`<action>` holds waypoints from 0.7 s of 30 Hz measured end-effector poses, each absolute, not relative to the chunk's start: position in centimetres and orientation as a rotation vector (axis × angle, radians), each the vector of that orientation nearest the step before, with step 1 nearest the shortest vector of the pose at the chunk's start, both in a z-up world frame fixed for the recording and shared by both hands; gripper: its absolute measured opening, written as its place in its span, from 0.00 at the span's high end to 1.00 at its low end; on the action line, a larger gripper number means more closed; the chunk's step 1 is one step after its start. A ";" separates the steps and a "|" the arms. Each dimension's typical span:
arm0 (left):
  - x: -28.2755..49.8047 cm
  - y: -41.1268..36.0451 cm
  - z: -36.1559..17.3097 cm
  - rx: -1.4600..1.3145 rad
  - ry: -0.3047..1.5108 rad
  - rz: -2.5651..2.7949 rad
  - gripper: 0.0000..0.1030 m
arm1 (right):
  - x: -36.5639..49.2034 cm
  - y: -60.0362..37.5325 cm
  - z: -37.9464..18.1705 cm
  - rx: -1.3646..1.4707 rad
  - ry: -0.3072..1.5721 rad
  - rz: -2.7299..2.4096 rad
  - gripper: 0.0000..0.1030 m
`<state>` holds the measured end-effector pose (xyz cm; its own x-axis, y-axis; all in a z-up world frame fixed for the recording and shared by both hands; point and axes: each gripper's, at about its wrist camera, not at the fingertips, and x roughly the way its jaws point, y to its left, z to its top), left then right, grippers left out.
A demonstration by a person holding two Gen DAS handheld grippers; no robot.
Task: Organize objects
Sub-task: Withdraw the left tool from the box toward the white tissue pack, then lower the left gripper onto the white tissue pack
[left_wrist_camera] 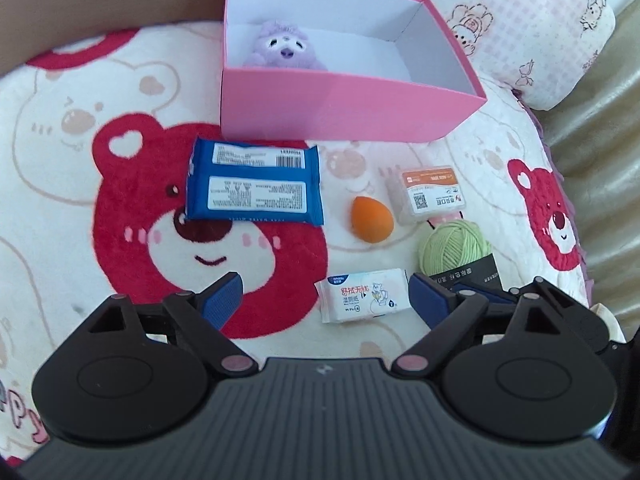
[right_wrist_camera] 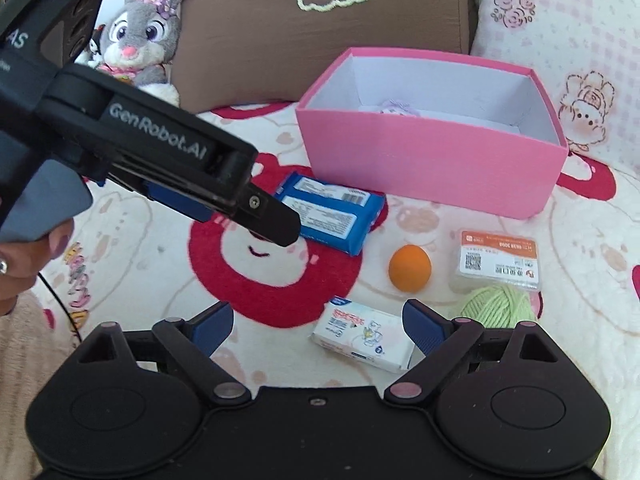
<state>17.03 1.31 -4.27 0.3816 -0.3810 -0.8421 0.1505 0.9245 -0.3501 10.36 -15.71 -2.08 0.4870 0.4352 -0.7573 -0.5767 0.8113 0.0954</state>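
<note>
A pink box [left_wrist_camera: 344,108] stands open at the back with a purple plush toy [left_wrist_camera: 282,46] inside. In front of it, on the bear-print blanket, lie a blue wipes packet [left_wrist_camera: 254,186], an orange egg-shaped sponge [left_wrist_camera: 373,220], a clear swab box [left_wrist_camera: 432,192], a green yarn ball [left_wrist_camera: 456,246] and a small white wipes pack [left_wrist_camera: 366,296]. My left gripper [left_wrist_camera: 326,298] is open, and the white pack shows between its fingers, close to the right one. My right gripper [right_wrist_camera: 320,328] is open too, over the same white pack [right_wrist_camera: 364,334]. No pad touches the pack.
The left gripper's body [right_wrist_camera: 160,152] crosses the upper left of the right wrist view, with a person's hand [right_wrist_camera: 24,264] on its handle. A grey bunny plush [right_wrist_camera: 140,32], a brown pillow [right_wrist_camera: 320,32] and a pink checked pillow [left_wrist_camera: 520,20] line the back. A black card [left_wrist_camera: 474,276] lies beside the yarn.
</note>
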 end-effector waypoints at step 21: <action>18.0 -1.9 -11.0 -0.223 1.236 -0.372 0.15 | 13.4 -16.9 -7.1 -0.044 1.069 0.472 0.09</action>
